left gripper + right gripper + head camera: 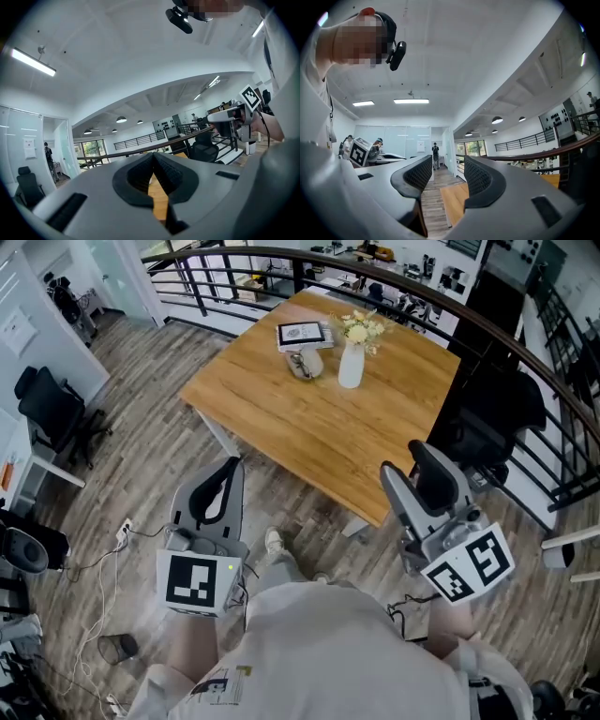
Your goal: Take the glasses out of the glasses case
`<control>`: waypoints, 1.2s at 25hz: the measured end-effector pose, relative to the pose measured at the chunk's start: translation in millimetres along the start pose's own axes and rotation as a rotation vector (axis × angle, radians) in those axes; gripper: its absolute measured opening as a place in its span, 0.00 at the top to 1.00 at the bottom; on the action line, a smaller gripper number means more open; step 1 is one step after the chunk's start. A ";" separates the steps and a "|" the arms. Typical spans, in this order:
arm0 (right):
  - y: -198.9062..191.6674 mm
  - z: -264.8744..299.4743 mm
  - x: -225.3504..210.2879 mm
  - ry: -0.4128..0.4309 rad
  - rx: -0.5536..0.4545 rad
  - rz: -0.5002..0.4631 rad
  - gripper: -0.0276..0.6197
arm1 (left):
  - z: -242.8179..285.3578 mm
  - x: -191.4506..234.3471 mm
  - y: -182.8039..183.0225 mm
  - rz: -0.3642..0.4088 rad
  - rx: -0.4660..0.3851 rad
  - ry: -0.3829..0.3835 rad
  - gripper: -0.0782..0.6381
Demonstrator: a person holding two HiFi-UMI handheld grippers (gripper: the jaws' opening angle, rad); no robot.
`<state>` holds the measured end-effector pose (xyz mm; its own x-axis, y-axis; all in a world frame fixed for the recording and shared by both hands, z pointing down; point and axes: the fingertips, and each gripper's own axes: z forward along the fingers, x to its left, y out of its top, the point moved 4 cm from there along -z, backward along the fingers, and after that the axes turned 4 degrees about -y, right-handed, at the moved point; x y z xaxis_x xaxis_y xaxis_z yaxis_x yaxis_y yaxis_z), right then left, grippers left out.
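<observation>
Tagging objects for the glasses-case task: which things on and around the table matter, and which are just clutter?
Job: glasses case, far side of the table; left gripper, shut and empty; right gripper, open and empty.
Lying about: vase of flowers; white card; black office chair; cables on the floor.

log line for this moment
stage: pre-reach | left gripper: shut, empty | right gripper: open, empty | glasses case: on table beside vase, untouched
</observation>
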<state>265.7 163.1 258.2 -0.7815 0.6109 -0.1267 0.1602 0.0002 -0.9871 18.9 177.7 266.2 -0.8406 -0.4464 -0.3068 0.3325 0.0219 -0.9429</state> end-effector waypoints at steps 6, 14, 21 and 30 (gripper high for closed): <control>-13.0 26.2 -12.8 0.008 0.011 0.020 0.61 | 20.9 10.8 -10.0 -0.024 -0.001 0.001 0.87; -28.2 95.1 -10.7 0.002 0.057 0.016 0.61 | 52.8 69.2 -28.9 -0.048 -0.002 -0.014 0.87; -51.7 161.2 -25.2 -0.025 0.110 0.041 0.61 | 100.8 117.8 -49.6 -0.065 0.019 -0.060 0.87; -67.9 262.7 -7.2 -0.112 0.166 0.031 0.61 | 145.3 220.3 -87.6 -0.098 0.030 -0.145 0.87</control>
<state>102.1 -49.3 300.4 -0.8413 0.5167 -0.1587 0.0914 -0.1534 -0.9839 -133.3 -52.5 300.1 -0.7997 -0.5696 -0.1899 0.2667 -0.0535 -0.9623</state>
